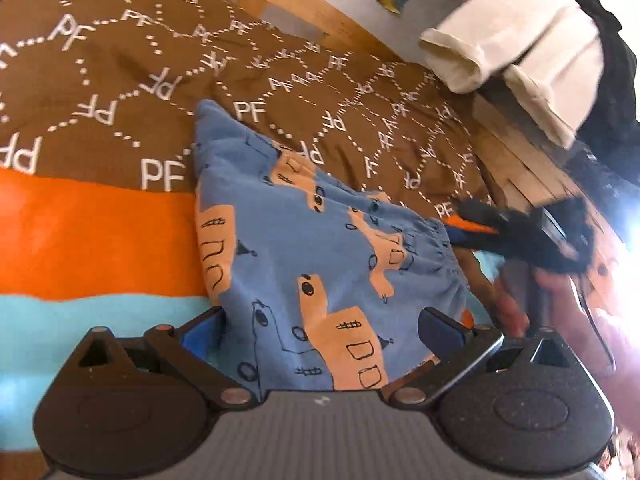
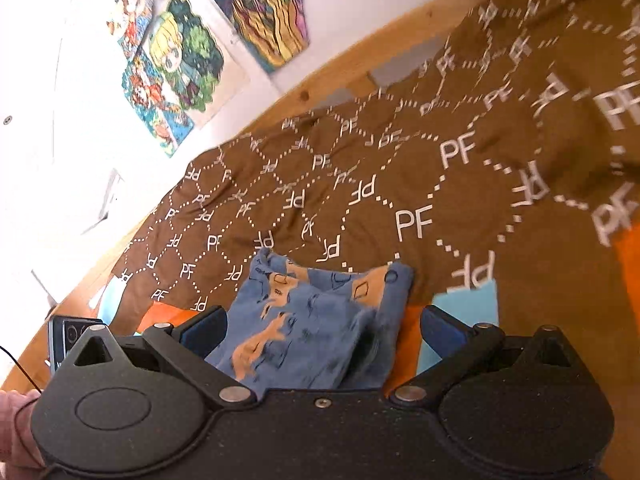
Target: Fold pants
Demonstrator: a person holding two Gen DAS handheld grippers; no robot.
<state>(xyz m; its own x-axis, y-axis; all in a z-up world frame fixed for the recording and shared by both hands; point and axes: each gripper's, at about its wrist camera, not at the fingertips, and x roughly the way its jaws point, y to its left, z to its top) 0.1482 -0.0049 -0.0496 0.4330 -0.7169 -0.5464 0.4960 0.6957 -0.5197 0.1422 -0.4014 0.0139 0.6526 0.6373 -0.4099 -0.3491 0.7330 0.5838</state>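
**Both hand-held grippers spread wide over blue pants on the bed**

The left hand-held gripper (image 1: 322,330) has its two fingers spread far apart. Between them, in the left wrist view, lie the pants (image 1: 320,264), blue with peach-coloured drawings outlined in black. The cloth fills the gap between the fingers, but neither pad presses on it; whether the fingertips brush the fabric cannot be told. The pants lie on the bed, across a brown bedspread (image 1: 120,80) printed with white "PF" letters and dotted lines, with an orange band (image 1: 96,240) and a light blue band (image 1: 100,328) nearer the camera. The gathered waistband (image 1: 440,248) sits on the right edge of the garment.

Just beyond that waistband, the right hand-held gripper (image 1: 520,232) shows as a dark, blurred shape near the cloth. In its own wrist view the right hand-held gripper (image 2: 322,330) is likewise wide open, its blue-padded fingers well apart. Folded layers of the pants (image 2: 320,320) lie bunched between them, unclamped, with the two leg ends pointing away from the camera.

Behind the bed runs a wooden bed frame (image 2: 340,68), and coloured cartoon posters (image 2: 176,64) hang on the white wall. Cream folded fabric (image 1: 512,60) hangs at the upper right of the left wrist view.
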